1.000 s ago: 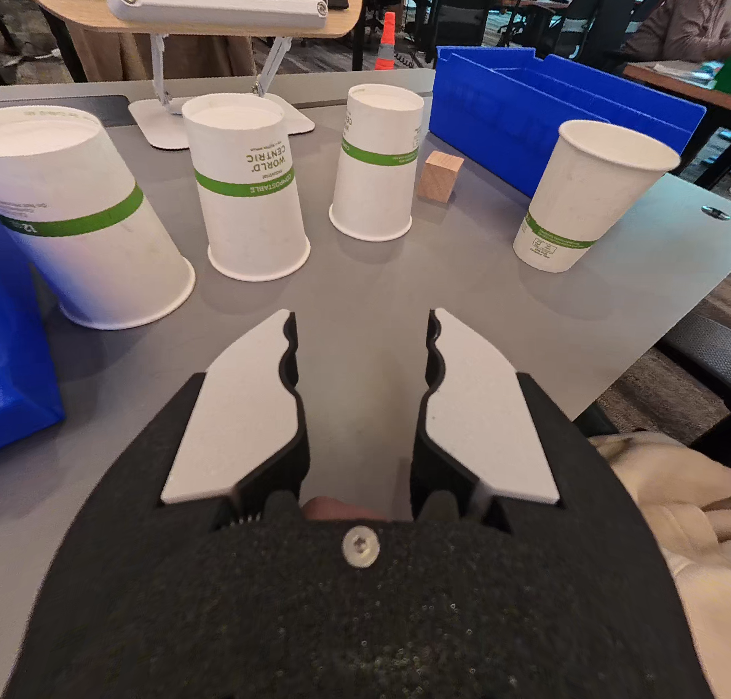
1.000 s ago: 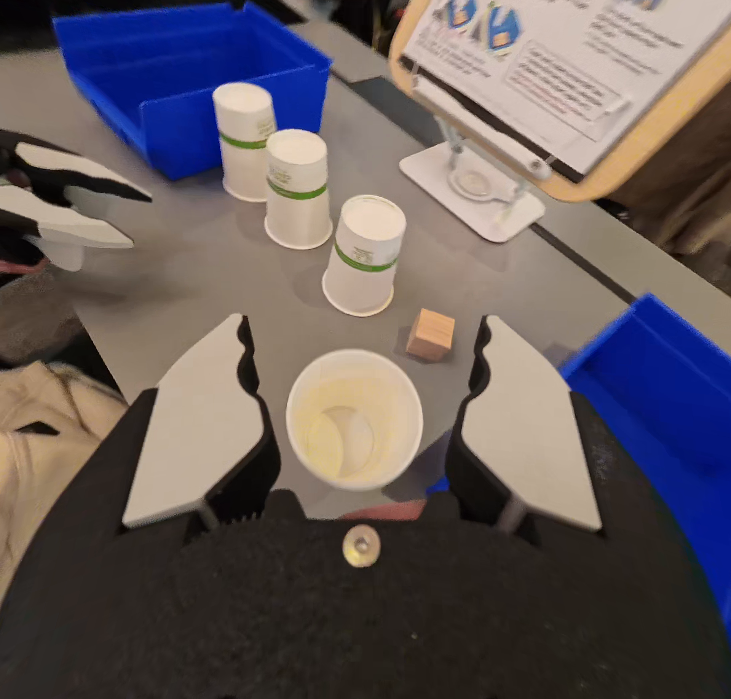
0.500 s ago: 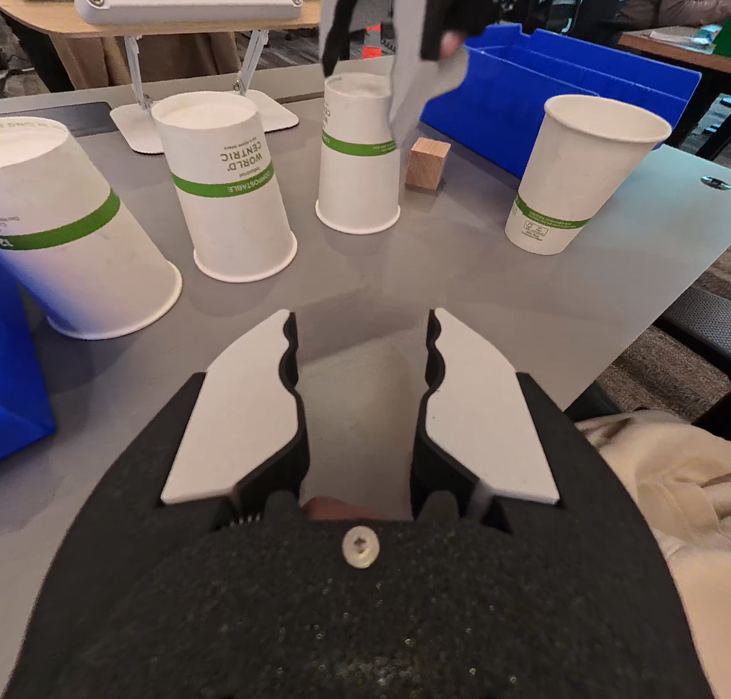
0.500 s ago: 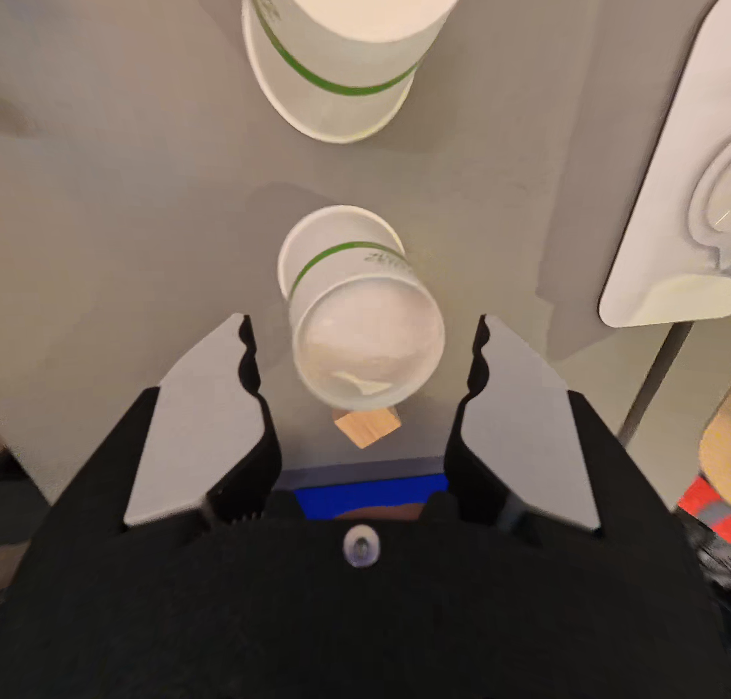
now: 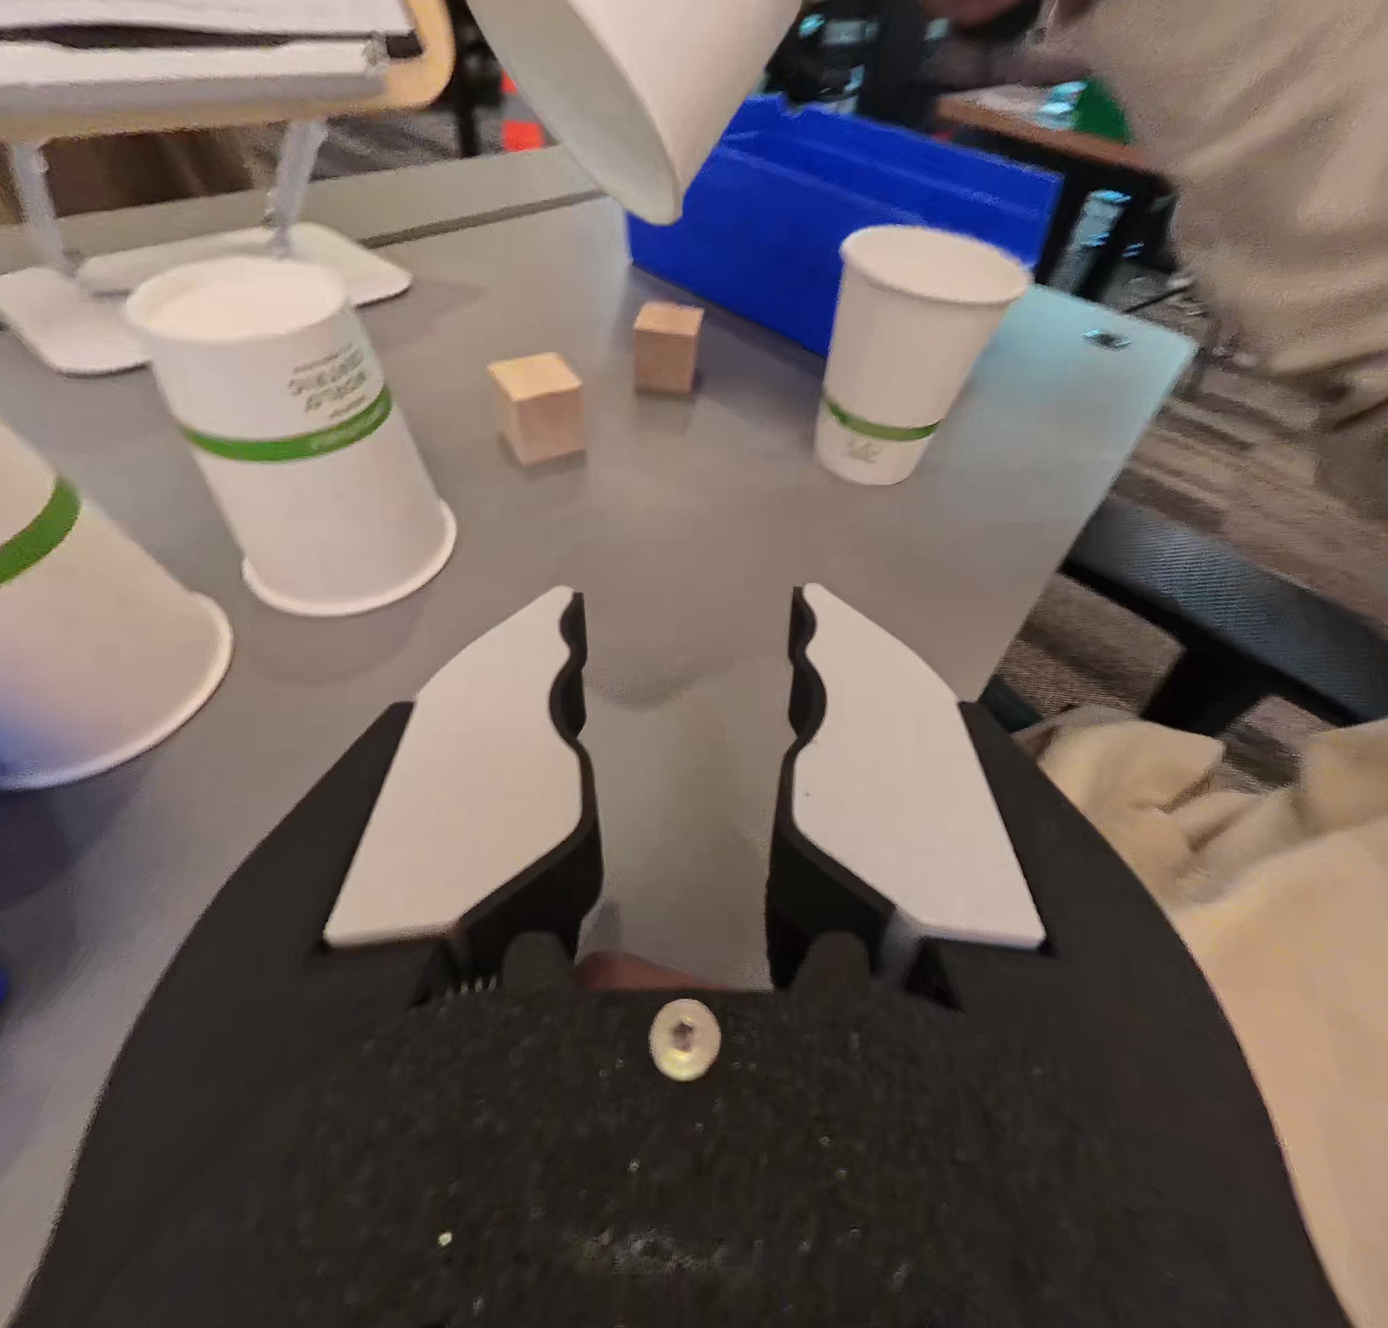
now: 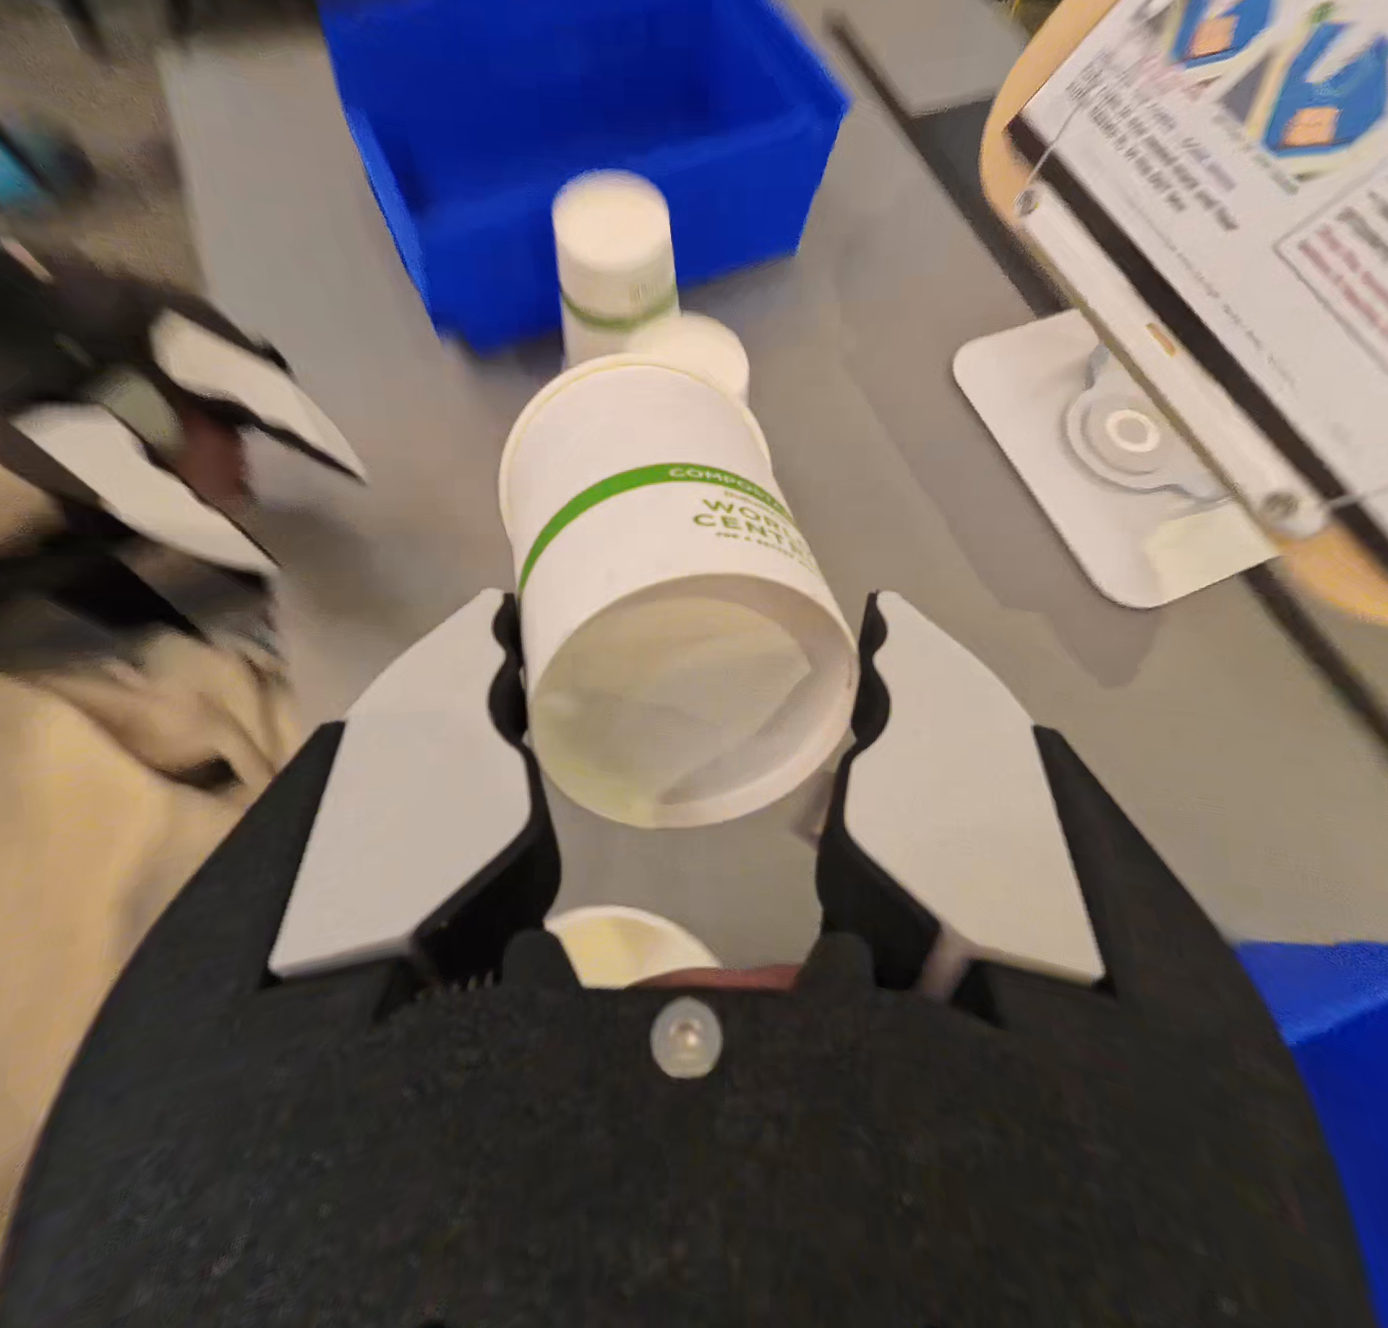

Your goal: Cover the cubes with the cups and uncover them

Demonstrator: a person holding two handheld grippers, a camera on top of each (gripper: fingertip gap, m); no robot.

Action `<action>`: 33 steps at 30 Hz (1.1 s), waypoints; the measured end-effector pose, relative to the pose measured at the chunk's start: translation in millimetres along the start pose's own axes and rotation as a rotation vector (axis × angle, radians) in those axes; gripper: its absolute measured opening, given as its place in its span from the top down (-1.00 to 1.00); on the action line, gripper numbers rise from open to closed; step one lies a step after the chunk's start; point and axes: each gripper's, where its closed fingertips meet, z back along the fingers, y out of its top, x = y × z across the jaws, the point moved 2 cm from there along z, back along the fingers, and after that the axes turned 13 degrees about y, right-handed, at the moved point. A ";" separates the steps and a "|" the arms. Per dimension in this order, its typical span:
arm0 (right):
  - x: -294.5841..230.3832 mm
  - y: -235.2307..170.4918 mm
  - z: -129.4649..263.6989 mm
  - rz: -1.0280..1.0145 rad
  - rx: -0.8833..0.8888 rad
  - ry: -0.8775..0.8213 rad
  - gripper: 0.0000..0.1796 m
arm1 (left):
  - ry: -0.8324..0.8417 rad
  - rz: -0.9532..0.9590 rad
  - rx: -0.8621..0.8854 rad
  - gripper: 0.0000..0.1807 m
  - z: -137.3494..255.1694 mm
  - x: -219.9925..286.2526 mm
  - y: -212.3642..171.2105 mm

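Note:
My right gripper [image 6: 683, 653] is shut on a white paper cup with a green band [image 6: 668, 563] and holds it tilted in the air; the same cup shows at the top of the left wrist view [image 5: 638, 53]. Two bare wooden cubes [image 5: 537, 406] [image 5: 667, 345] stand on the grey table [image 5: 676, 541]. Two upside-down cups [image 5: 293, 421] [image 5: 67, 616] stand at the left. One upright cup [image 5: 901, 360] stands at the right and shows under the right gripper [image 6: 631, 943]. My left gripper [image 5: 683, 653] is open and empty above the table's near part.
A blue bin [image 5: 826, 218] stands behind the cubes, another blue bin [image 6: 586, 120] beyond the far cups. A document stand [image 5: 188, 38] on a white base is at the back left. The table's edge runs at the right, with a chair [image 5: 1239, 616] and cream cloth [image 5: 1239, 916] beyond.
My right gripper has closed on the upside-down cup next to the bare cube and lifted it, tilting it. A second cube now stands bare where that cup stood. The left gripper stays open.

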 end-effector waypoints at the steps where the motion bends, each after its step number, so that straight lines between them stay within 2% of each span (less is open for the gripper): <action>1: -9.2 1.7 9.0 -0.096 0.122 0.027 0.05 | -0.039 -0.008 0.018 0.38 1.8 2.4 7.8; 4: -44.6 3.4 22.7 -0.330 0.418 0.210 0.05 | -0.157 -0.076 0.095 0.38 9.8 17.8 38.5; 7: -80.4 5.2 20.0 -0.368 0.573 0.366 0.05 | -0.355 -0.108 0.150 0.35 25.6 49.4 71.7; 10: -106.6 6.3 3.4 -0.395 0.629 0.474 0.05 | -0.336 -0.199 0.237 0.36 26.6 60.7 102.8; 13: -123.6 4.4 -18.3 -0.416 0.627 0.550 0.05 | -0.344 -0.283 0.251 0.37 24.6 76.1 113.9; 15: -132.2 2.4 -28.3 -0.445 0.617 0.610 0.05 | -0.305 -0.344 0.248 0.45 19.6 79.0 112.2; 16: -134.2 -0.5 -33.0 -0.456 0.597 0.618 0.05 | -0.307 -0.363 0.252 0.56 19.7 80.7 109.8; 17: -134.4 -3.6 -35.5 -0.463 0.582 0.619 0.05 | -0.340 -0.383 0.262 0.84 23.1 84.1 106.1; 18: -135.7 -4.9 -34.1 -0.456 0.591 0.634 0.08 | -0.394 -0.392 0.268 0.95 28.5 89.3 101.4; 21: -141.5 -15.4 -29.0 -0.432 0.607 0.674 0.06 | -0.448 -0.399 0.188 0.97 32.2 89.9 86.6; 23: -142.4 -28.8 -23.7 -0.431 0.621 0.679 -0.03 | -0.458 -0.418 0.160 0.98 36.5 84.9 79.9; 27: -144.4 -59.7 -3.5 -0.374 0.627 0.636 -0.03 | -0.497 -0.521 0.046 0.98 53.9 58.9 59.4; 30: -138.1 -77.6 9.7 -0.268 0.556 0.499 -0.05 | -0.528 -0.604 -0.098 0.98 64.0 29.8 42.6; 33: -131.1 -76.0 15.8 -0.130 0.479 0.359 -0.07 | -0.597 -0.670 -0.195 0.98 70.5 18.7 36.6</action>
